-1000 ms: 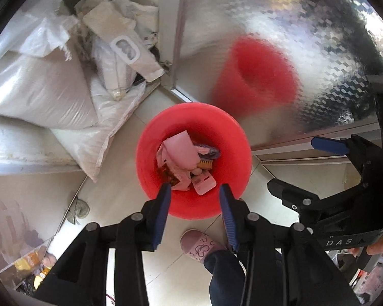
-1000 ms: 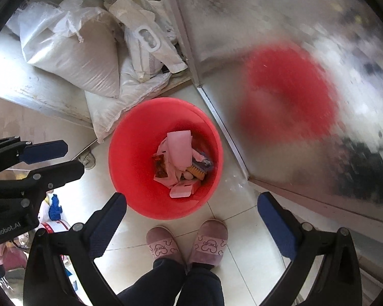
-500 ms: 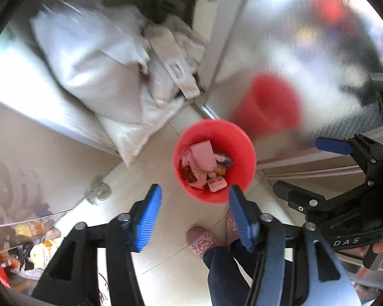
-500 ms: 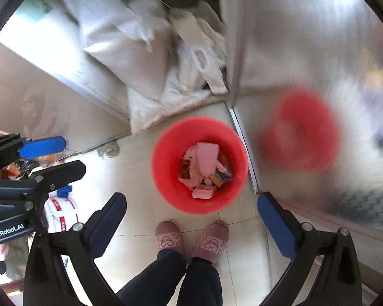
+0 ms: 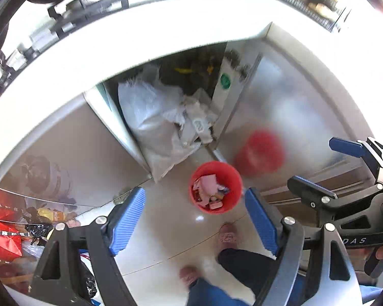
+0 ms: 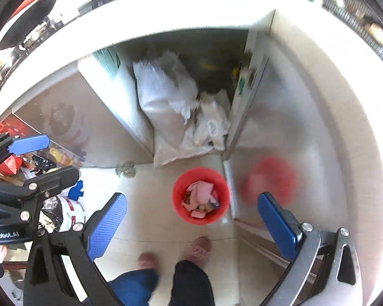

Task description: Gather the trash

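Red bin point(image 5: 216, 187) is sitting on the floor below, already holding wrappers point(image 6: 200, 199); left gripper point(image 5: 195, 220) and right gripper point(image 6: 191, 223) are hanging spread and empty, suggesting collection is nearly done.

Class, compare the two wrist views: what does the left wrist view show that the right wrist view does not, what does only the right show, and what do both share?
Only the left wrist view shows the round green sticker clearly on the cabinet door's edge, and the right gripper at its right side.

Only the right wrist view shows the white bag with red print on the floor, the blue object beside it, and the left gripper at its left side.

Both show the red bin holding pink trash, its blurred reflection, the white sacks in the open cabinet, and the pink slippers.
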A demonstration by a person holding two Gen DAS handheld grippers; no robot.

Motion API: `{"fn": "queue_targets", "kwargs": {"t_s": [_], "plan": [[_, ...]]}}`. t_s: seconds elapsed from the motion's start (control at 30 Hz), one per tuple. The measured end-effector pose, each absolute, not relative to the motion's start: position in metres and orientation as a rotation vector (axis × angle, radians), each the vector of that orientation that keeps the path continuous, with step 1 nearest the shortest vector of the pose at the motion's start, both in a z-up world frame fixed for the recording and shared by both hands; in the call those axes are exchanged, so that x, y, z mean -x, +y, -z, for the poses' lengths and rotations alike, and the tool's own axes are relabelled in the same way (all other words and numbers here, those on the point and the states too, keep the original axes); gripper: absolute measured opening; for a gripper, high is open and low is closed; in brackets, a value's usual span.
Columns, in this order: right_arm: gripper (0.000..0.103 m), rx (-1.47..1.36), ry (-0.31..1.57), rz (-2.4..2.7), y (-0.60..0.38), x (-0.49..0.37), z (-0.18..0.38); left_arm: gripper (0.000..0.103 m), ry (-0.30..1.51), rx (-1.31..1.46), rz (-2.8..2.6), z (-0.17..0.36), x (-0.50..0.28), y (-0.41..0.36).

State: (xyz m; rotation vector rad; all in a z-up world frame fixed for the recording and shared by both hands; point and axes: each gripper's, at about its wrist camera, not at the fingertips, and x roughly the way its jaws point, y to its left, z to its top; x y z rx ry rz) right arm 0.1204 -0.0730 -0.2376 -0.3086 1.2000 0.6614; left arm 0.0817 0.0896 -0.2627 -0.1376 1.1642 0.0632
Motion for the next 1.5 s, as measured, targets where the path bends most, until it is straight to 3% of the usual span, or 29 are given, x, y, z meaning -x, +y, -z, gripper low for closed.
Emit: {"fn": "queue_targets", "kwargs": {"t_s": [0.13,0.7,1.1,1.5], "plan": [[0.102,0.313,1.113,-0.583,-0.08,-0.107,0.187,0.085,1.086,0.104,-0.025,0.218,-0.066,0.089],[0.102,0.173,0.859,-0.284,-0.123,-0.01,0.035,0.086,0.767,-0.016,0.103,0.064,0.03,0.09],[0.102,0.172,0.777,-0.205,-0.121,0.032,-0.004,0.087,0.709,-0.002,0.124,0.027,0.088,0.096],[0.102,0.162,0.764,-0.188,-0.124,0.051,-0.006,0.087,0.733,0.008,0.12,0.025,0.105,0.091]]}}
